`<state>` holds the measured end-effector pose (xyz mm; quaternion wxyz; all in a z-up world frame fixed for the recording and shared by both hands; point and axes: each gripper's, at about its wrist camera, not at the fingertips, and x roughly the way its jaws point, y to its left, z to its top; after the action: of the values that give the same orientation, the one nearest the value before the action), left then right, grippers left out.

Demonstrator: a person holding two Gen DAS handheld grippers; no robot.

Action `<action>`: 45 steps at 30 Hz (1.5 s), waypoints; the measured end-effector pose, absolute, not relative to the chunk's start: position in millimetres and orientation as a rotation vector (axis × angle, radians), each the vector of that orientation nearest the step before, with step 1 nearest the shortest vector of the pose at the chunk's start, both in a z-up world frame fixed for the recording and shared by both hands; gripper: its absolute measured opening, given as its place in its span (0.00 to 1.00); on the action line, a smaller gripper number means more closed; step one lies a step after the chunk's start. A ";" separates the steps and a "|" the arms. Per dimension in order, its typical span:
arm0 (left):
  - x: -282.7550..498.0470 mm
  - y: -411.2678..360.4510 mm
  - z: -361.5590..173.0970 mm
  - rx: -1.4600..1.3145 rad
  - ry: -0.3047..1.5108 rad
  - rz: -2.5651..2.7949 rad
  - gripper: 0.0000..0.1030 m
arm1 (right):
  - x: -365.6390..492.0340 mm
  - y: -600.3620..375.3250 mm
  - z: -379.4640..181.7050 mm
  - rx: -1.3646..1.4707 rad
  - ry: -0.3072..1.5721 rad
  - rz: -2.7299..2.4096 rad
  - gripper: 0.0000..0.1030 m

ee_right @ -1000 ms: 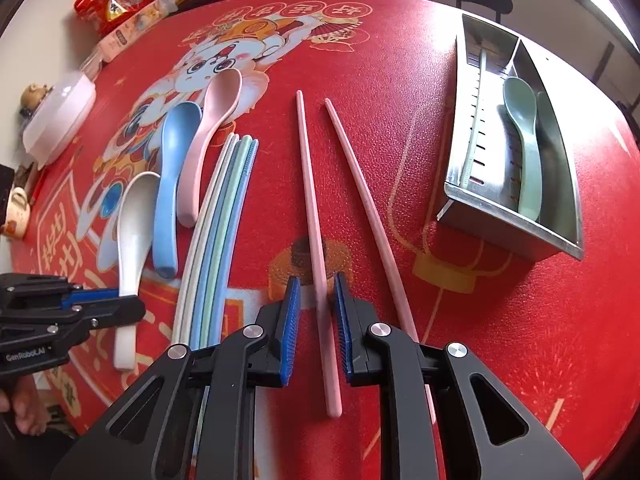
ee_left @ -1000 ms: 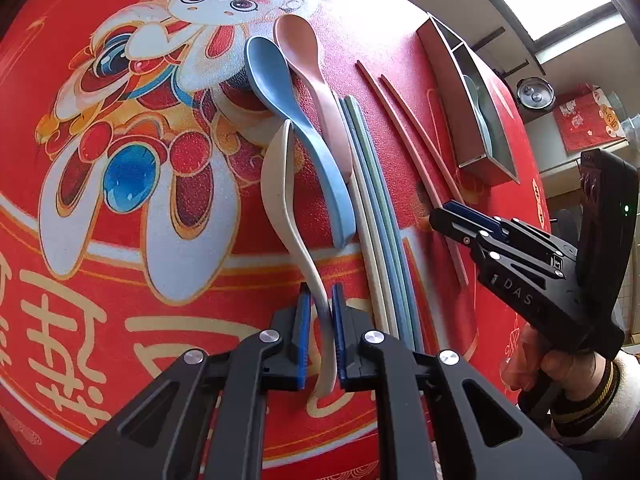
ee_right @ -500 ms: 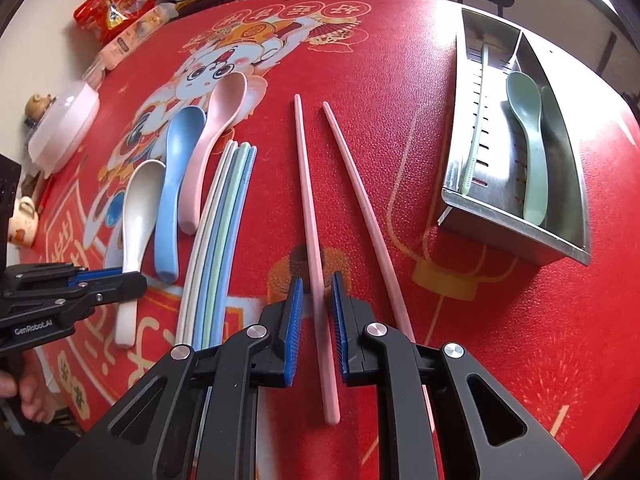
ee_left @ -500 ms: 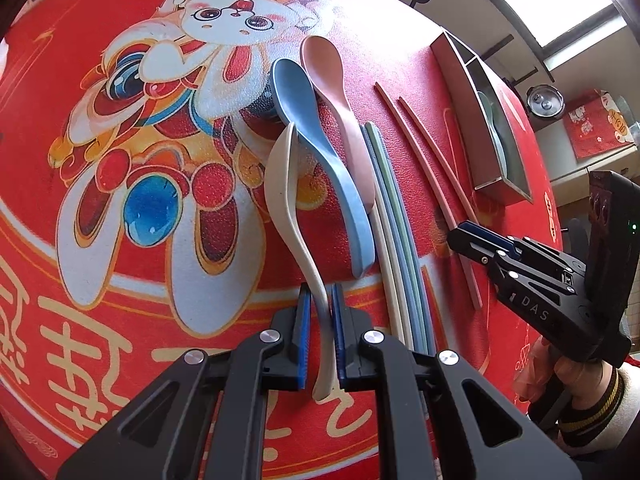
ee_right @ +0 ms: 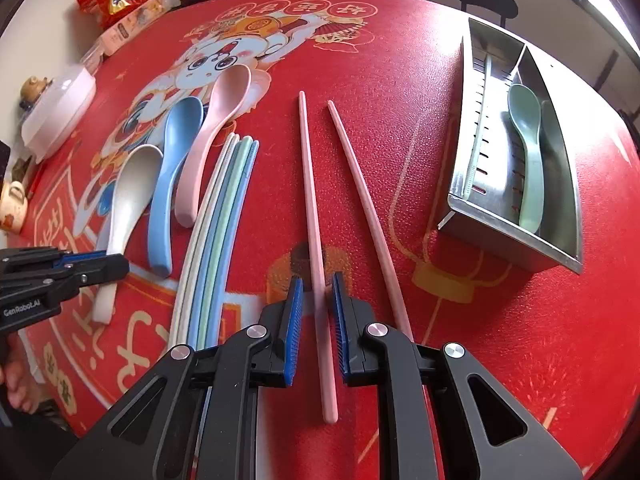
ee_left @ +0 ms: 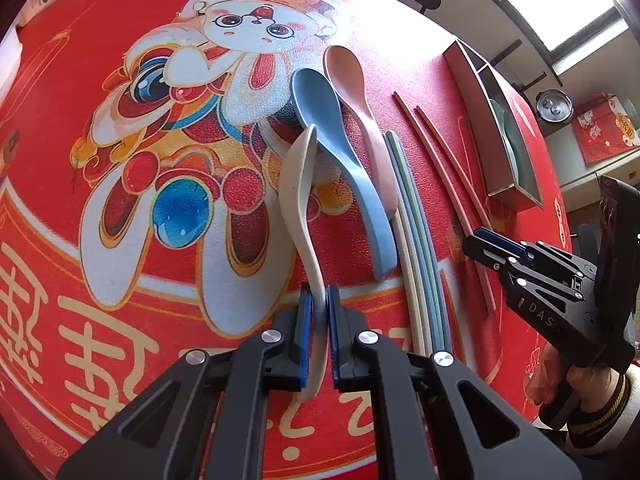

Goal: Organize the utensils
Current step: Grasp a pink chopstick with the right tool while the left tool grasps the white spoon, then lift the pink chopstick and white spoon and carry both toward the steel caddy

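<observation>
While the left claw (ee_left: 318, 312) pinches the white plastic spoon's (ee_left: 298, 200) thin handle, the spoon could swivel; at three o'clock the right claw (ee_right: 318, 300) loosely straddles a pink chopstick (ee_right: 310, 200).

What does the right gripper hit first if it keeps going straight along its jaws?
Probably the red tablecloth. The right gripper points steeply down with the pink chopstick already lying between its jaws; nothing else sits ahead. Depth is unclear, so contact distance is uncertain.

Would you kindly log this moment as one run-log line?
left gripper: shut on white spoon handle | right gripper: open, astride pink chopstick | metal tray: holds green spoon
</observation>
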<state>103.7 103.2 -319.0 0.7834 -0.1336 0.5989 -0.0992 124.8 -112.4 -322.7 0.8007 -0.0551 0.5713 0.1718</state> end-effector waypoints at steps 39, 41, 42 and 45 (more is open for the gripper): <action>93.8 122.5 -286.4 -0.323 1.233 -0.257 0.06 | 113.5 -126.3 -302.2 0.148 1.294 0.422 0.06; 95.0 121.1 -283.6 -0.322 1.227 -0.260 0.06 | 113.3 -128.2 -296.9 0.163 1.280 0.424 0.06; 95.9 120.1 -282.3 -0.321 1.225 -0.261 0.06 | 114.2 -128.8 -294.6 0.168 1.273 0.425 0.06; 99.2 117.4 -281.6 -0.319 1.224 -0.262 0.06 | 115.1 -130.8 -288.6 0.174 1.252 0.422 0.06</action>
<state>99.2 117.4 -281.6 0.7985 -0.1485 0.5704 -0.1223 115.1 -130.8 -288.6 0.7862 0.0807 0.5805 0.1957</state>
